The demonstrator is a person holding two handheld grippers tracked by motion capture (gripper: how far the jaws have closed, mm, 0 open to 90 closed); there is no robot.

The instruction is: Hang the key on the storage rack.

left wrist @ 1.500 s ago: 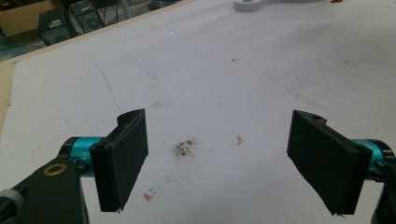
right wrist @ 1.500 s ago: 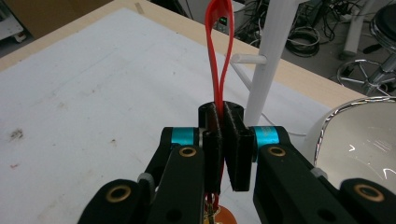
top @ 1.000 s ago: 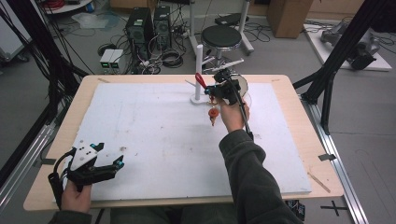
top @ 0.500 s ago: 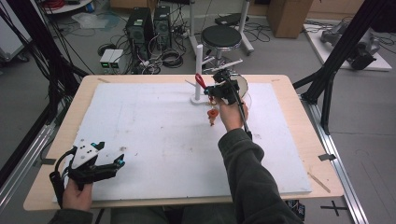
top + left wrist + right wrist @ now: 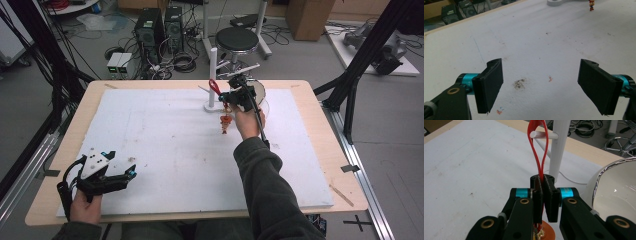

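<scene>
Setting: white foam-covered table with a pale wooden rim, in a workshop; computers, cables and a black stool are seen on the grey floor beyond it.

Ornament: a red cord loop is clamped near its lower end, with a small orange and gold pendant dangling below, above the far middle of the table. In the right gripper view the top of the loop is seen around, or just at, a horizontal white peg; whether it rests fully on the peg cannot be told.

Stand: a white upright post on a round base, with pegs jutting sideways, just beside the loop.

Right gripper: jaws pressed together on the cord, held up at the stand.

Left gripper: jaws spread wide with nothing between them, resting low at the near left corner, well apart from the stand.

Change: compared with the pictures of the last second, almost nothing is altered; both hands, the loop and the pendant are found in the same places.

Meaning: the hanging step is judged to be at its careful final stage, with the cord not yet released.

Container: a white bowl with a shiny metal rim stands just beside the stand, to the right of the jaws; the part of its inside that can be seen looks empty.
</scene>
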